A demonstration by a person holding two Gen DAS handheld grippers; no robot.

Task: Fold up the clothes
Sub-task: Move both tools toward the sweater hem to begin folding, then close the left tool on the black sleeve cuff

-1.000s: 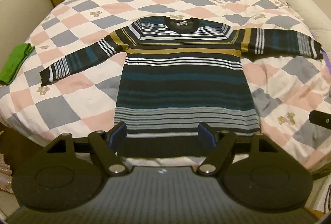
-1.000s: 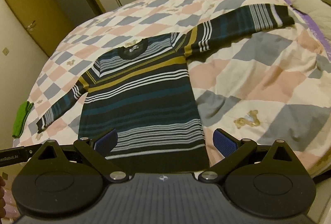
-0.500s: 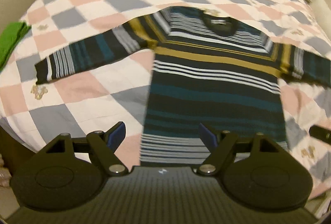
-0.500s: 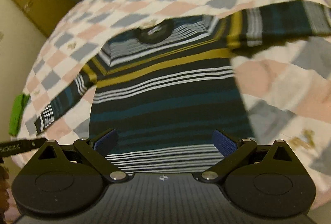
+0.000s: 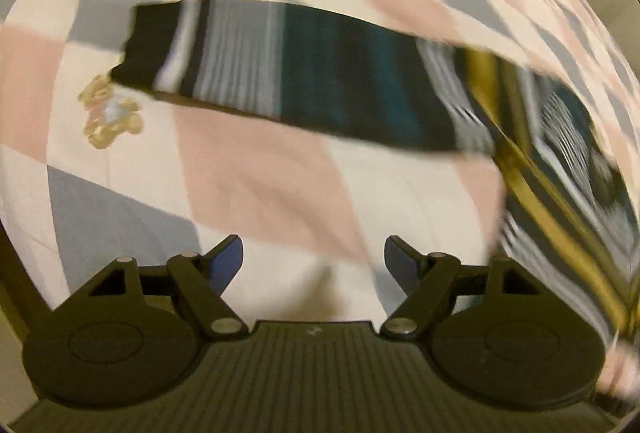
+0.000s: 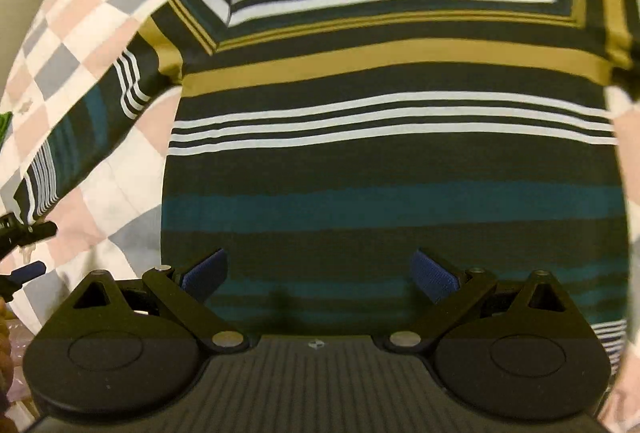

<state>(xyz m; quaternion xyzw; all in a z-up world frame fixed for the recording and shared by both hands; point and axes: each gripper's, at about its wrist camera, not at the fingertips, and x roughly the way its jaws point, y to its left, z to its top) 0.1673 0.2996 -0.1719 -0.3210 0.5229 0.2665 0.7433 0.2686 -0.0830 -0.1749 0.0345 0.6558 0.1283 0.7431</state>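
Sweater [image 6: 392, 161] flat on bed [image 5: 260, 185], sleeves spread, unfolded. Left gripper [image 5: 314, 259] wide, empty, near left sleeve [image 5: 288, 73]; right gripper [image 6: 320, 273] wide over body. Likely sleeve fold: pinch cuff next.

Both tongs are spread wide with nothing between their blue pads. The left tongs [image 5: 314, 261] hang apart from everything in front of them. The right tongs [image 6: 320, 273] hang likewise, fingers parted, gripping nothing.
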